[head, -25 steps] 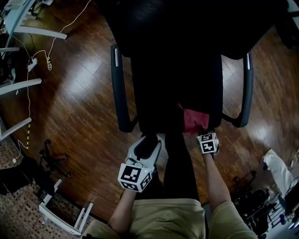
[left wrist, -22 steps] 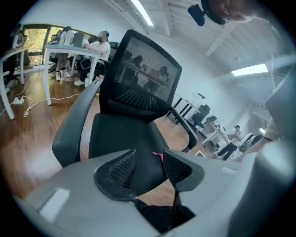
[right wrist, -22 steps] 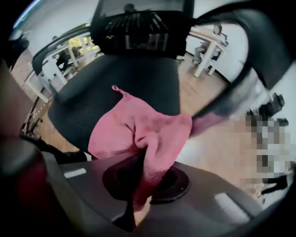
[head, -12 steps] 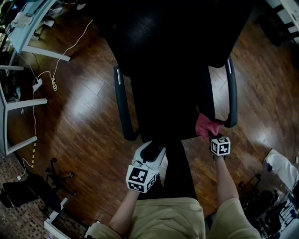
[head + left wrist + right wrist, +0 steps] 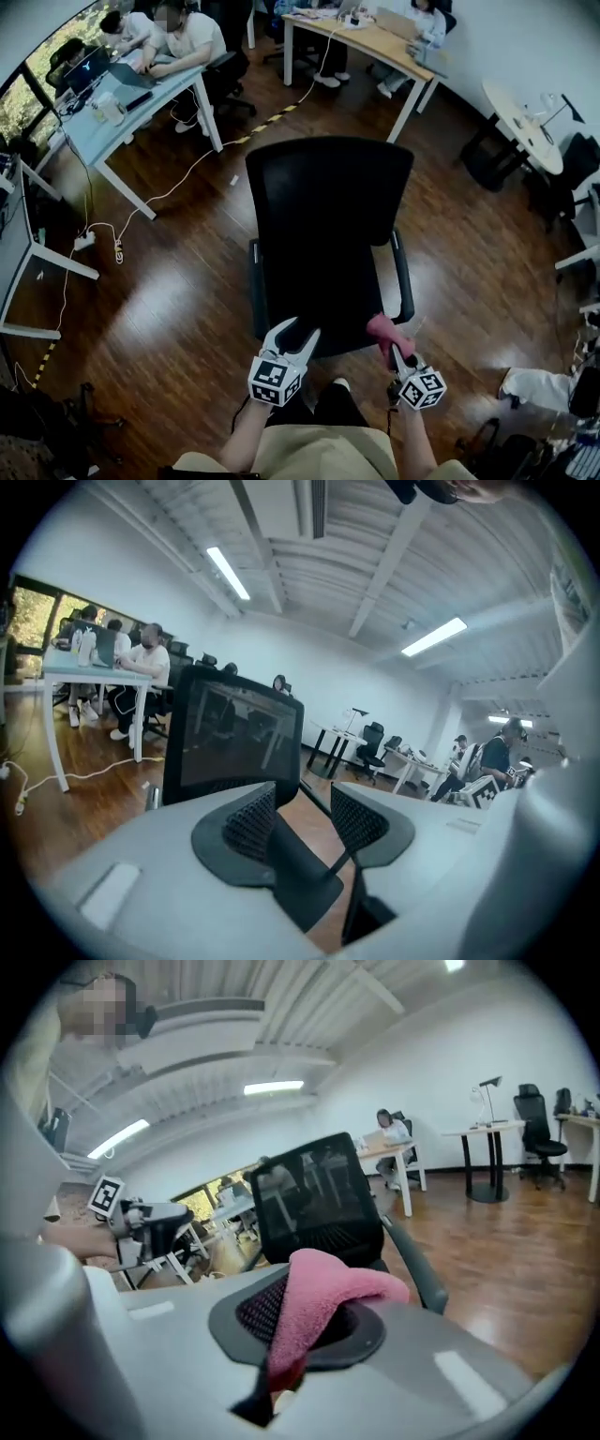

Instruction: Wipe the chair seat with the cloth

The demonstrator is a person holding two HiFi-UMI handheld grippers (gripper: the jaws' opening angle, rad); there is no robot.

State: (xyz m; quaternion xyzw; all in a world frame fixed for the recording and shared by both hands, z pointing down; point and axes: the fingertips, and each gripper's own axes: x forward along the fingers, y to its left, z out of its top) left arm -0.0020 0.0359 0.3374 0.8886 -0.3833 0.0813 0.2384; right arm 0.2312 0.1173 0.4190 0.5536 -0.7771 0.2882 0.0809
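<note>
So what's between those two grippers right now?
In the head view, the black chair seat's front edge lies between the left gripper and the right gripper, which grips the pink cloth.

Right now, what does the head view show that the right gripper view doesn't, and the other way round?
Only the head view: the chair seat seen from above, the person's shorts, and a white cable lying on the floor. Only the right gripper view: the ceiling lights, and a close look at how the cloth drapes over the jaws that pinch it. Both: the black chair, the pink cloth held in the right gripper, and the left gripper.
</note>
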